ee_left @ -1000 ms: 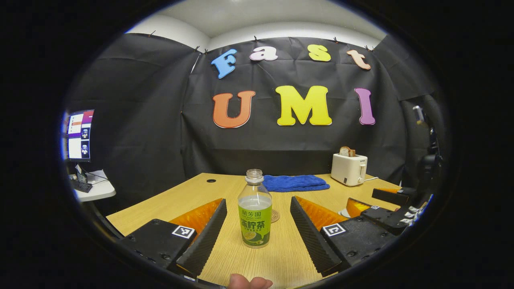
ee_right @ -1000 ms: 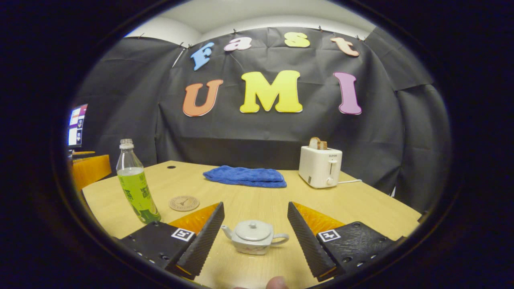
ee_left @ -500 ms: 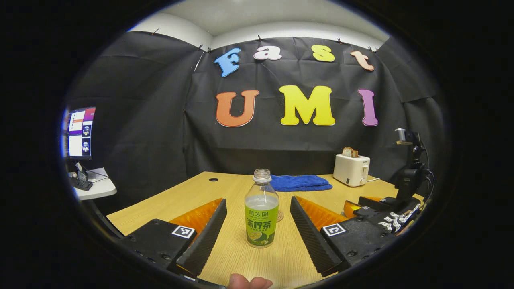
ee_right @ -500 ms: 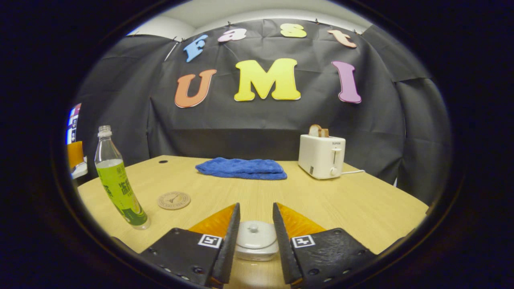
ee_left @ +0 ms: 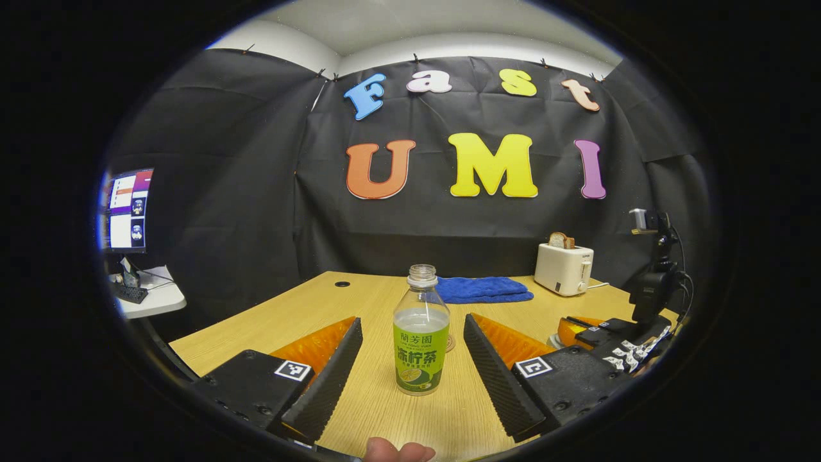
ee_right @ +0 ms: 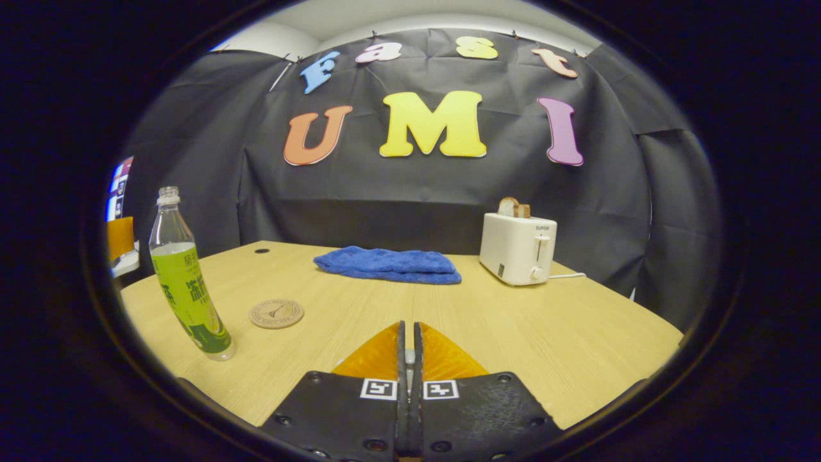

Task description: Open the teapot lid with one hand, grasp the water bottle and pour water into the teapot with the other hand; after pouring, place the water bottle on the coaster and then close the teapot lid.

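1. The wooden table [ee_right: 545, 333] spans the lower half of both views; a dark round hole sits in its top toward 11 o'clock in the right gripper view.
2. The left gripper [ee_left: 412, 319] is released; its two fingers [ee_left: 327, 378] stand wide apart at 7 and 5 o'clock of the left gripper view; neither touches anything.
3. The right gripper [ee_right: 408, 324] is at 6 o'clock of its own view; its fingers are clenched almost together; in the left gripper view it shows low over the table at 4 o'clock [ee_left: 600, 328], with a black camera mount [ee_left: 651, 282] rising from it.
4. A monitor [ee_left: 125, 212] glows at 9 o'clock in the left gripper view, above a small white side desk [ee_left: 154, 303].
5. A folded blue towel [ee_right: 388, 264] lies at the far side of the table, near 12 o'clock from the right gripper's tips.
6. A white toaster [ee_right: 518, 249] with bread in its slots stands at 2 o'clock, right of the towel and apart from it.
7. The water bottle [ee_left: 421, 333] stands upright and uncapped on the table, between the left gripper's open fingers, with a gap on each side; in the right gripper view it is at 9 o'clock [ee_right: 186, 282], partly full.
8. The round coaster [ee_right: 276, 314] lies flat, bare, just right of the bottle at 10 o'clock; in the left gripper view it peeks out behind the bottle.
9. A pale sliver of the teapot lid [ee_right: 408, 357] is pinched between the right gripper's fingers; the pot beneath is hidden by them.
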`<state>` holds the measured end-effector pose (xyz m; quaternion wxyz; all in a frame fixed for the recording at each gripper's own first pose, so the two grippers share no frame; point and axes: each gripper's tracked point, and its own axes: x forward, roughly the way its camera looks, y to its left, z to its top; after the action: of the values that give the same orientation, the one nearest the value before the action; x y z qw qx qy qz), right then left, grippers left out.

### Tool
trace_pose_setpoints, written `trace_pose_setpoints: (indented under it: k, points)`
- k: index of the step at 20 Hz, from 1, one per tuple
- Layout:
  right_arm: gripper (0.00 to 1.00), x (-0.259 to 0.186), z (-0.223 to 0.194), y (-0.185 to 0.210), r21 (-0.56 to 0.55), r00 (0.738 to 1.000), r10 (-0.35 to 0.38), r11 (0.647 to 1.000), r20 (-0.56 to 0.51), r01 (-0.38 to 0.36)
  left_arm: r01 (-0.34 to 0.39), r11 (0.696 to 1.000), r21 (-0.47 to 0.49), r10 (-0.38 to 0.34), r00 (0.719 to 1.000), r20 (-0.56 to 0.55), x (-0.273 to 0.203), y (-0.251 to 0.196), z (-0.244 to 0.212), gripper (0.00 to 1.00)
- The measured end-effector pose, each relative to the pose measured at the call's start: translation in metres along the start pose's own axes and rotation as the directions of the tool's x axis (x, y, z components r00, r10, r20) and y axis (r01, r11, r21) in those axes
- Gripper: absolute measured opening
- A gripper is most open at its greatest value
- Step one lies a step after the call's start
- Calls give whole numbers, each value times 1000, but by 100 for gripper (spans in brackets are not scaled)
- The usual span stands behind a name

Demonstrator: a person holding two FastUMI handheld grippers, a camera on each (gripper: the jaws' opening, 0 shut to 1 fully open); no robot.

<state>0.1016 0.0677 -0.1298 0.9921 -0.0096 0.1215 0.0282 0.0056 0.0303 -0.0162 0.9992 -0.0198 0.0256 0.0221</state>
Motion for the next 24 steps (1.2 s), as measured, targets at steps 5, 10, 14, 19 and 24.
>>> trace_pose_setpoints:
  k: [5, 10, 14, 19, 24]
  points:
    - [0, -5, 18, 1, -12, 999, 20, 1000, 50, -19, -1, 1000, -11, 1, 1000, -11, 1, 1, -3, 99]
    - [0, -27, 38, 3, -30, 994, 80, 997, 70, -78, -12, 1000, 3, 12, 999, -34, 6, 4, -14, 99]
    - [0, -54, 59, -7, -47, 990, 106, 994, 90, -102, -13, 999, 34, 16, 997, -81, 16, 4, -35, 99]
    - [0, -72, 74, -15, -44, 988, 112, 993, 105, -108, -5, 1000, 4, 6, 992, -126, 32, 0, -58, 99]
    - [0, -74, 79, -16, -50, 988, 114, 993, 105, -109, 2, 1000, 11, 0, 985, -174, 53, -1, -80, 100]
